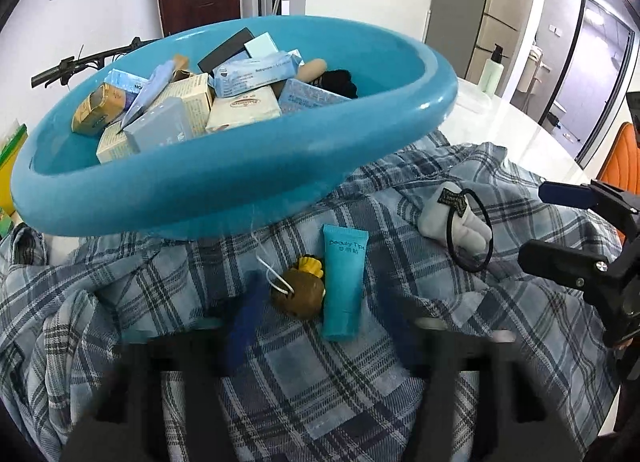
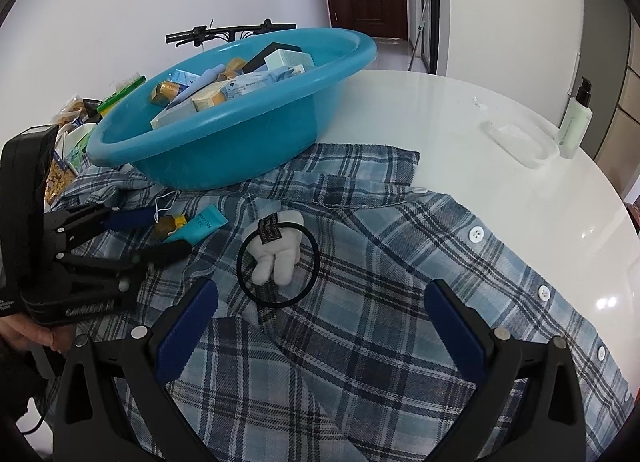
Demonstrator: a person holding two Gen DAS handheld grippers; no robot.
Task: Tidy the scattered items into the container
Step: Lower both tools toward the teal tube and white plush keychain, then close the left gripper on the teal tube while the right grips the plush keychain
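Both claws tilt steeply down over the plaid shirt (image 2: 400, 322). The left claw (image 1: 316, 314) stands at a narrow gap, pads not pressing anything; between its fingers lie the teal tube (image 1: 344, 282) and a small brown toy (image 1: 298, 294), touching each other. The right claw (image 2: 320, 314) gapes wide and empty, a white plush (image 2: 276, 254) ringed by a black hair tie (image 2: 248, 282) just ahead of it. Beyond both sits the blue basin (image 2: 224, 149), full of boxes. Only the right view shows the shirt's buttons and a hand (image 2: 28, 336) on the left claw.

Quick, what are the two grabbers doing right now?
Left gripper: jaws open around the teal tube and brown toy, not gripping.
Right gripper: jaws open, empty.
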